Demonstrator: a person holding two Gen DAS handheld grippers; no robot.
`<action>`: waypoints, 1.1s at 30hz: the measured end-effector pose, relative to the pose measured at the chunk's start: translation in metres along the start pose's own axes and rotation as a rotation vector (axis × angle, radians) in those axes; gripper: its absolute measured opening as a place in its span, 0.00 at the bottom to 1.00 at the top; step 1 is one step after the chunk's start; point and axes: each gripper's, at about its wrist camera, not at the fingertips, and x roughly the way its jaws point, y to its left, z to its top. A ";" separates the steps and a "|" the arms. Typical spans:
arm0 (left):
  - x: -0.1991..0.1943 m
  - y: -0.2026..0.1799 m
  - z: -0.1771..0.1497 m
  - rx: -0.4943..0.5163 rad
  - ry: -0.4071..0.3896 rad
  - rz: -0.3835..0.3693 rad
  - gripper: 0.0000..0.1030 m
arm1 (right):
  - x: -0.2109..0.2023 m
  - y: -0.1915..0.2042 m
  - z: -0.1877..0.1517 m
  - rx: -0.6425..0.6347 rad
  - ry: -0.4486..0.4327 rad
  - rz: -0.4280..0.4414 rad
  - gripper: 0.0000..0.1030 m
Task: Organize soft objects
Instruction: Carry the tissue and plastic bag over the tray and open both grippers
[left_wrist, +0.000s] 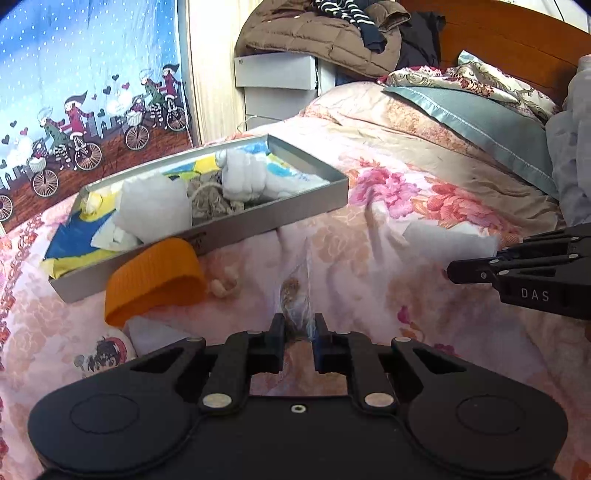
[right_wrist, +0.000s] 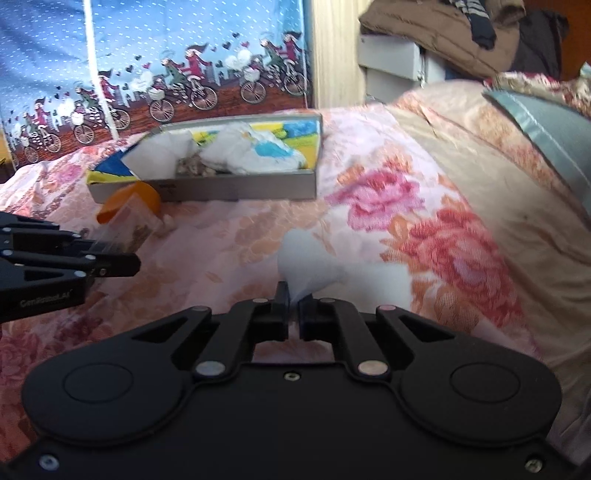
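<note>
The shallow grey cardboard box (left_wrist: 236, 229) lies on the pink floral bedspread (left_wrist: 369, 206), already holding white and patterned soft bundles. Open quilt spreads right of the box. The left gripper (left_wrist: 299, 328) is clenched on a clear plastic bag with brownish contents (left_wrist: 293, 291), below the box's near wall. The right gripper (right_wrist: 293, 295), reading "DAS" on its side, pinches a white soft cloth (right_wrist: 306, 258) further right of the box. An orange knitted band (left_wrist: 155, 280) leans against the box front, touching it
</note>
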 end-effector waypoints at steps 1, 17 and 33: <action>-0.002 0.000 0.001 0.001 -0.005 0.002 0.15 | -0.002 0.001 0.002 -0.011 -0.010 0.002 0.00; -0.032 -0.002 0.025 0.003 -0.091 0.000 0.14 | -0.034 0.017 0.029 -0.078 -0.117 0.056 0.00; -0.035 0.030 0.072 -0.060 -0.211 0.050 0.14 | -0.022 0.036 0.103 -0.132 -0.237 0.115 0.00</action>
